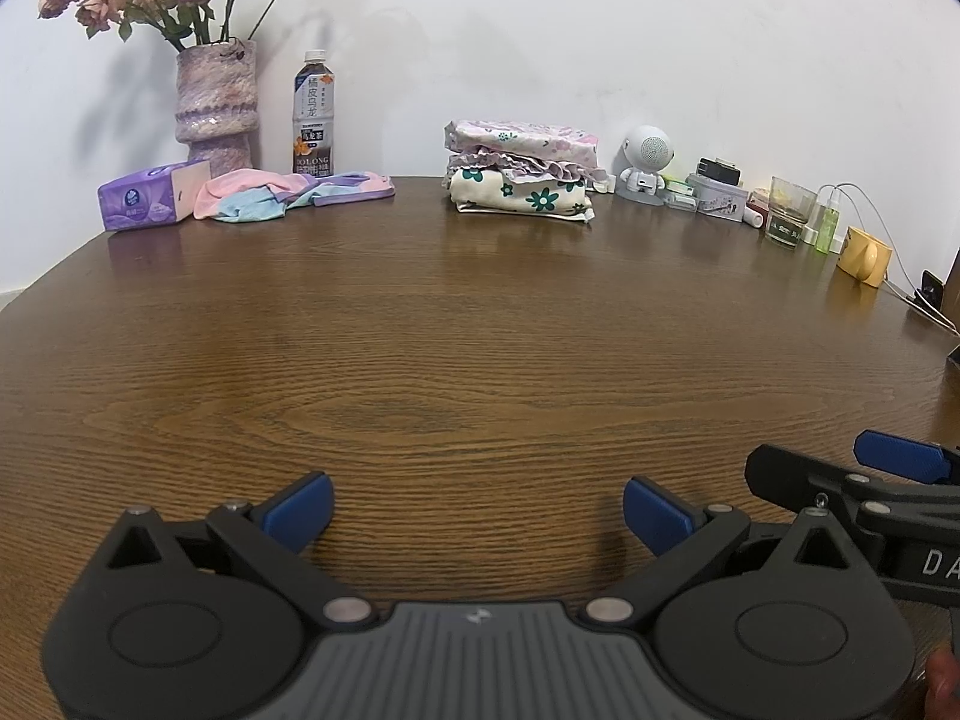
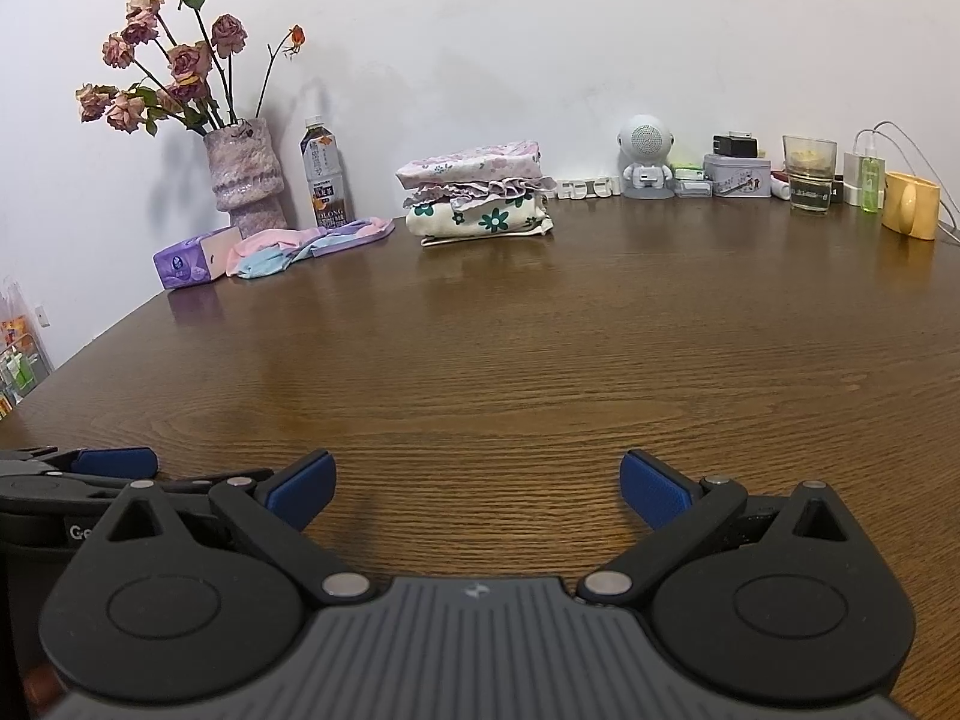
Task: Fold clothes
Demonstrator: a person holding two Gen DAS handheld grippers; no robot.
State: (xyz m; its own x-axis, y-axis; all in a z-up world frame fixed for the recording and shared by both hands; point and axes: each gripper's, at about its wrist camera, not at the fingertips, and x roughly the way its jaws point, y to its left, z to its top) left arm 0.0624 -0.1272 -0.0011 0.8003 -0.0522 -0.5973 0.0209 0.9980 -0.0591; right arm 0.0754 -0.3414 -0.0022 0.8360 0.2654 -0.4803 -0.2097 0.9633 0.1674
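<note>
Bare table (image 1: 480, 312) ahead; folded clothes (image 1: 519, 174) and clutter line the wall.

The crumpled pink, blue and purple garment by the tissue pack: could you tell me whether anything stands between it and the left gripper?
Nothing visible does. Only bare brown wooden table lies between the open left gripper and the crumpled pink, blue and purple garment; the purple tissue pack sits beside it.

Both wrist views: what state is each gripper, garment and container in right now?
Left gripper: open, empty, low over the table.
Right gripper: open, empty.
Stack of clothes: folded, at the far edge.
Pastel garment: unfolded, crumpled.
Tea bottle: upright, capped.
Glass: upright.
</note>
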